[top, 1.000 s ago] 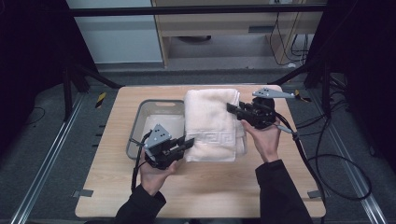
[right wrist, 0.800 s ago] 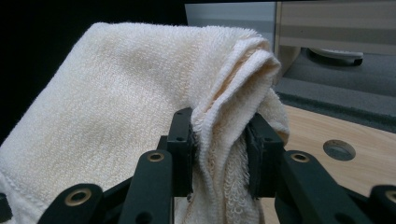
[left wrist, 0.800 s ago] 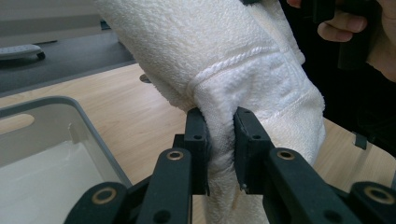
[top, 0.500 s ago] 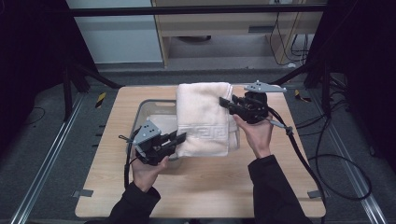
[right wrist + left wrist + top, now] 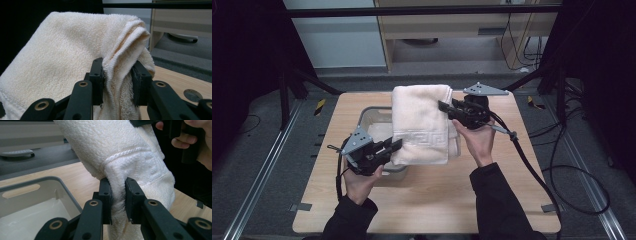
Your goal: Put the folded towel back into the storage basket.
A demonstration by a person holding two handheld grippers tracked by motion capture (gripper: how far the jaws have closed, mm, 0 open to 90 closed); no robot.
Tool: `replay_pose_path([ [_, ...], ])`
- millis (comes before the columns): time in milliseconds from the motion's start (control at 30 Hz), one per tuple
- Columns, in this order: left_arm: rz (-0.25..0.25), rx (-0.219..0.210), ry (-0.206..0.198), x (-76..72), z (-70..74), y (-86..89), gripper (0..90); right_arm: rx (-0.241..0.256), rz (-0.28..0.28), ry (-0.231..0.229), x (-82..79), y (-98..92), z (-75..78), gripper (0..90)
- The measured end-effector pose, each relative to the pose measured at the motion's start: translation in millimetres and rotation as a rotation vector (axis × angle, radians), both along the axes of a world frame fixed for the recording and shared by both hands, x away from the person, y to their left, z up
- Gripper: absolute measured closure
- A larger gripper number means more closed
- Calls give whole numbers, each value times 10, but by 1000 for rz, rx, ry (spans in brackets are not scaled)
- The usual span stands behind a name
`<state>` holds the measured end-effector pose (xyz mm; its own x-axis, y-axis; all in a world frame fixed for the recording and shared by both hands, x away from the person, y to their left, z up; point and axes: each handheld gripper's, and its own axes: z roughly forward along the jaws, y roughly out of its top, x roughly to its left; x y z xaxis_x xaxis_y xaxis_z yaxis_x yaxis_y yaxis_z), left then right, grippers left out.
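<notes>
- A folded cream towel (image 5: 422, 122) hangs lifted between the two grippers above the wooden worktop (image 5: 427, 200), its near-left part over a grey bin (image 5: 372, 114).
- The left gripper (image 5: 393, 146) sits at the towel's near-left corner; in the left gripper view its fingers (image 5: 106, 195) are clamped on a bunched fold of the towel (image 5: 120, 157), cloth squeezed between the pads.
- The right gripper (image 5: 444, 107) meets the towel's far right edge; in the right gripper view its fingers (image 5: 97, 75) pinch several stacked layers of the towel (image 5: 62, 55).
- A woven key-pattern band runs across the towel near its lower edge in the high view.
- The grey bin (image 5: 37, 202) stands on the worktop under and to the left of the towel, with a slot handle in its wall and a pale inside.
- The person's right hand (image 5: 479, 142) holds its gripper from the near side; a black cable (image 5: 532, 165) trails off it across the worktop's right edge.
</notes>
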<state>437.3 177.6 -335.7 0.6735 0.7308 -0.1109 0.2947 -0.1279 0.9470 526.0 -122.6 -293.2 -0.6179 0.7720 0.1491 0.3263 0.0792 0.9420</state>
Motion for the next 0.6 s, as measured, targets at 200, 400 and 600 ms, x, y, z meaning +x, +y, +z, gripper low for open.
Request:
replay_pose_path([
  [200, 21, -16, -9, -14, 34, 129, 766, 1, 10, -8, 30, 138, 42, 671],
  [400, 43, -27, -13, -33, 68, 280, 767, -5, 26, -13, 55, 294, 82, 670],
  [600, 60, -43, -18, -50, 98, 420, 768, -8, 40, -16, 87, 450, 133, 670],
])
